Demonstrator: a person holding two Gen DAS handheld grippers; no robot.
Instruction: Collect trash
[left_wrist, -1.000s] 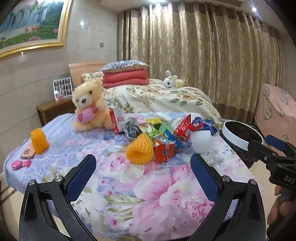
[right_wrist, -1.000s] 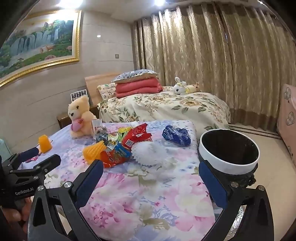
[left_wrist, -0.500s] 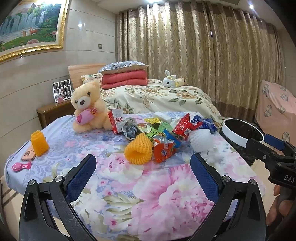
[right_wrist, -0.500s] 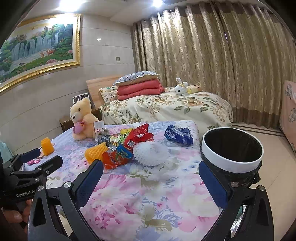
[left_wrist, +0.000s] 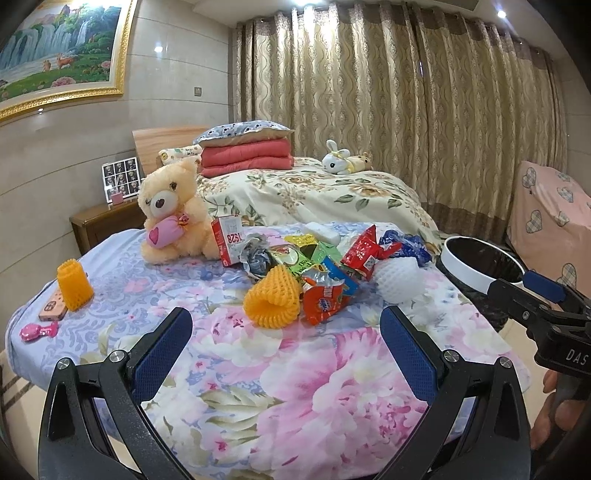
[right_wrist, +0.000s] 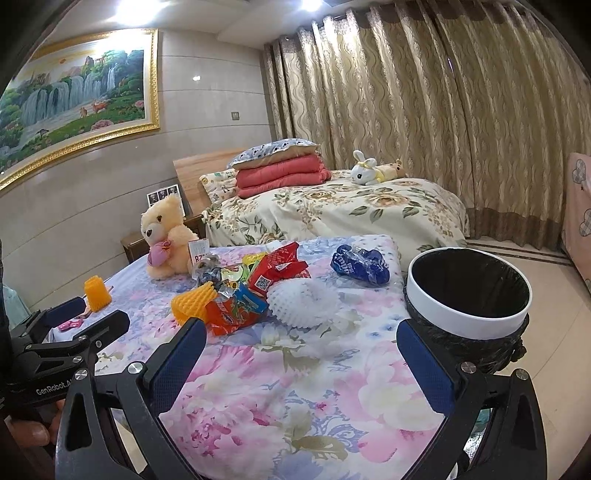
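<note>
Both tongs (left_wrist: 286, 341) (right_wrist: 303, 352) gape empty above the bedspread's (left_wrist: 314, 387) near edge.

- I am seeing two orange foam fruit nets (left_wrist: 272, 297) (left_wrist: 74, 285) lying on the flowered sheet.
- I am counting one white foam net (left_wrist: 400, 279).
- One white-rimmed bin lined in black (right_wrist: 468, 291) is standing beside the bed.
- Two plush toys are sitting here: a cream bear (left_wrist: 171, 211) and a white rabbit (left_wrist: 337, 162).
</note>
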